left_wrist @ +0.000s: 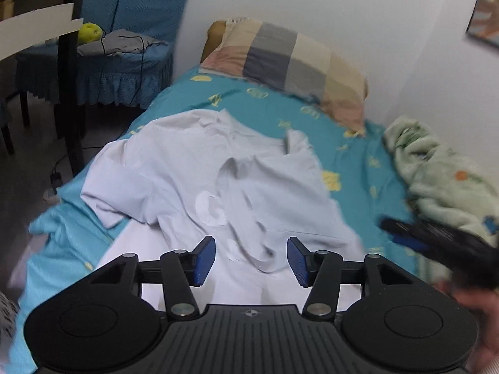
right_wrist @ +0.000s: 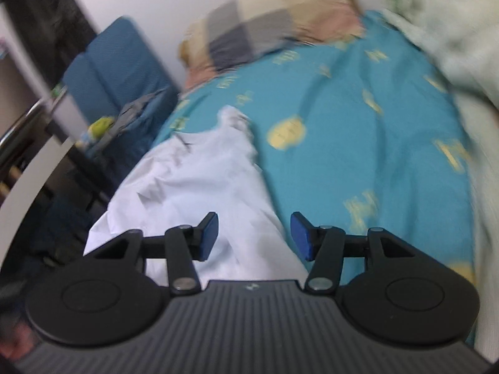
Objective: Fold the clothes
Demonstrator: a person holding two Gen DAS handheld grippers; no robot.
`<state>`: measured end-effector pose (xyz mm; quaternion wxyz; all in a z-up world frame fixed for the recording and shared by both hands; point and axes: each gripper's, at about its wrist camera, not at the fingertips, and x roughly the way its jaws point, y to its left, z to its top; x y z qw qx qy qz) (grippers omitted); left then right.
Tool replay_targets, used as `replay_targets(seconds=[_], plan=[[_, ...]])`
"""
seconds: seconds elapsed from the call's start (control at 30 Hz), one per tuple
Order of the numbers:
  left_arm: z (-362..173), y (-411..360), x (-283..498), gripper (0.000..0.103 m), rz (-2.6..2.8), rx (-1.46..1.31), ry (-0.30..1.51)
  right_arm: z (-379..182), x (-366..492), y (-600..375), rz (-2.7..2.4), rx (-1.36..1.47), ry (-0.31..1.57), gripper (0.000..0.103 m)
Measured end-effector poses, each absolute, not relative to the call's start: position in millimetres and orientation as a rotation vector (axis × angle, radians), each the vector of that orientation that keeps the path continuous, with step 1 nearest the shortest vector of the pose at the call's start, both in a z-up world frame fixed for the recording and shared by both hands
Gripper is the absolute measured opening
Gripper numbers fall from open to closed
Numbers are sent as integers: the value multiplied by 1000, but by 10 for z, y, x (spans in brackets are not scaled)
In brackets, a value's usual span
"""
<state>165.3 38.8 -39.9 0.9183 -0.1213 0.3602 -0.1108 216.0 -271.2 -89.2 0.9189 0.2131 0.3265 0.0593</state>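
Note:
A pale lilac-white shirt [left_wrist: 199, 168] lies crumpled on the teal bedsheet [left_wrist: 352, 155], with a white print near its middle. My left gripper [left_wrist: 251, 257] is open and empty, hovering over the shirt's near hem. In the right wrist view the same shirt [right_wrist: 202, 184] lies to the left on the teal sheet [right_wrist: 358, 143]. My right gripper [right_wrist: 253, 237] is open and empty above the shirt's right edge. The right gripper also shows blurred at the right of the left wrist view [left_wrist: 436, 237].
A checked pillow [left_wrist: 290, 59] lies at the head of the bed against the white wall. A pale green fleece blanket [left_wrist: 443, 177] is bunched along the right side. A blue-covered chair [left_wrist: 124, 62] with grey cloth and a yellow object stands left of the bed.

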Motion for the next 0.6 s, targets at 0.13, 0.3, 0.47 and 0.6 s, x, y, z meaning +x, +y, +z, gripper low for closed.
replay_targets(seconds=[0.13, 0.3, 0.47, 0.6], plan=[[-276, 329, 1489, 54, -239, -228, 666, -792, 2931, -2521, 174, 351, 626, 55], [-461, 436, 1671, 54, -201, -259, 671, -997, 3942, -2235, 152, 246, 655, 54], [-703, 628, 1860, 54, -149, -273, 711, -1462, 4596, -2116, 56, 202, 757, 53], [-729, 739, 1896, 53, -143, -316, 716, -1545, 4654, -2151, 7, 180, 737, 14]])
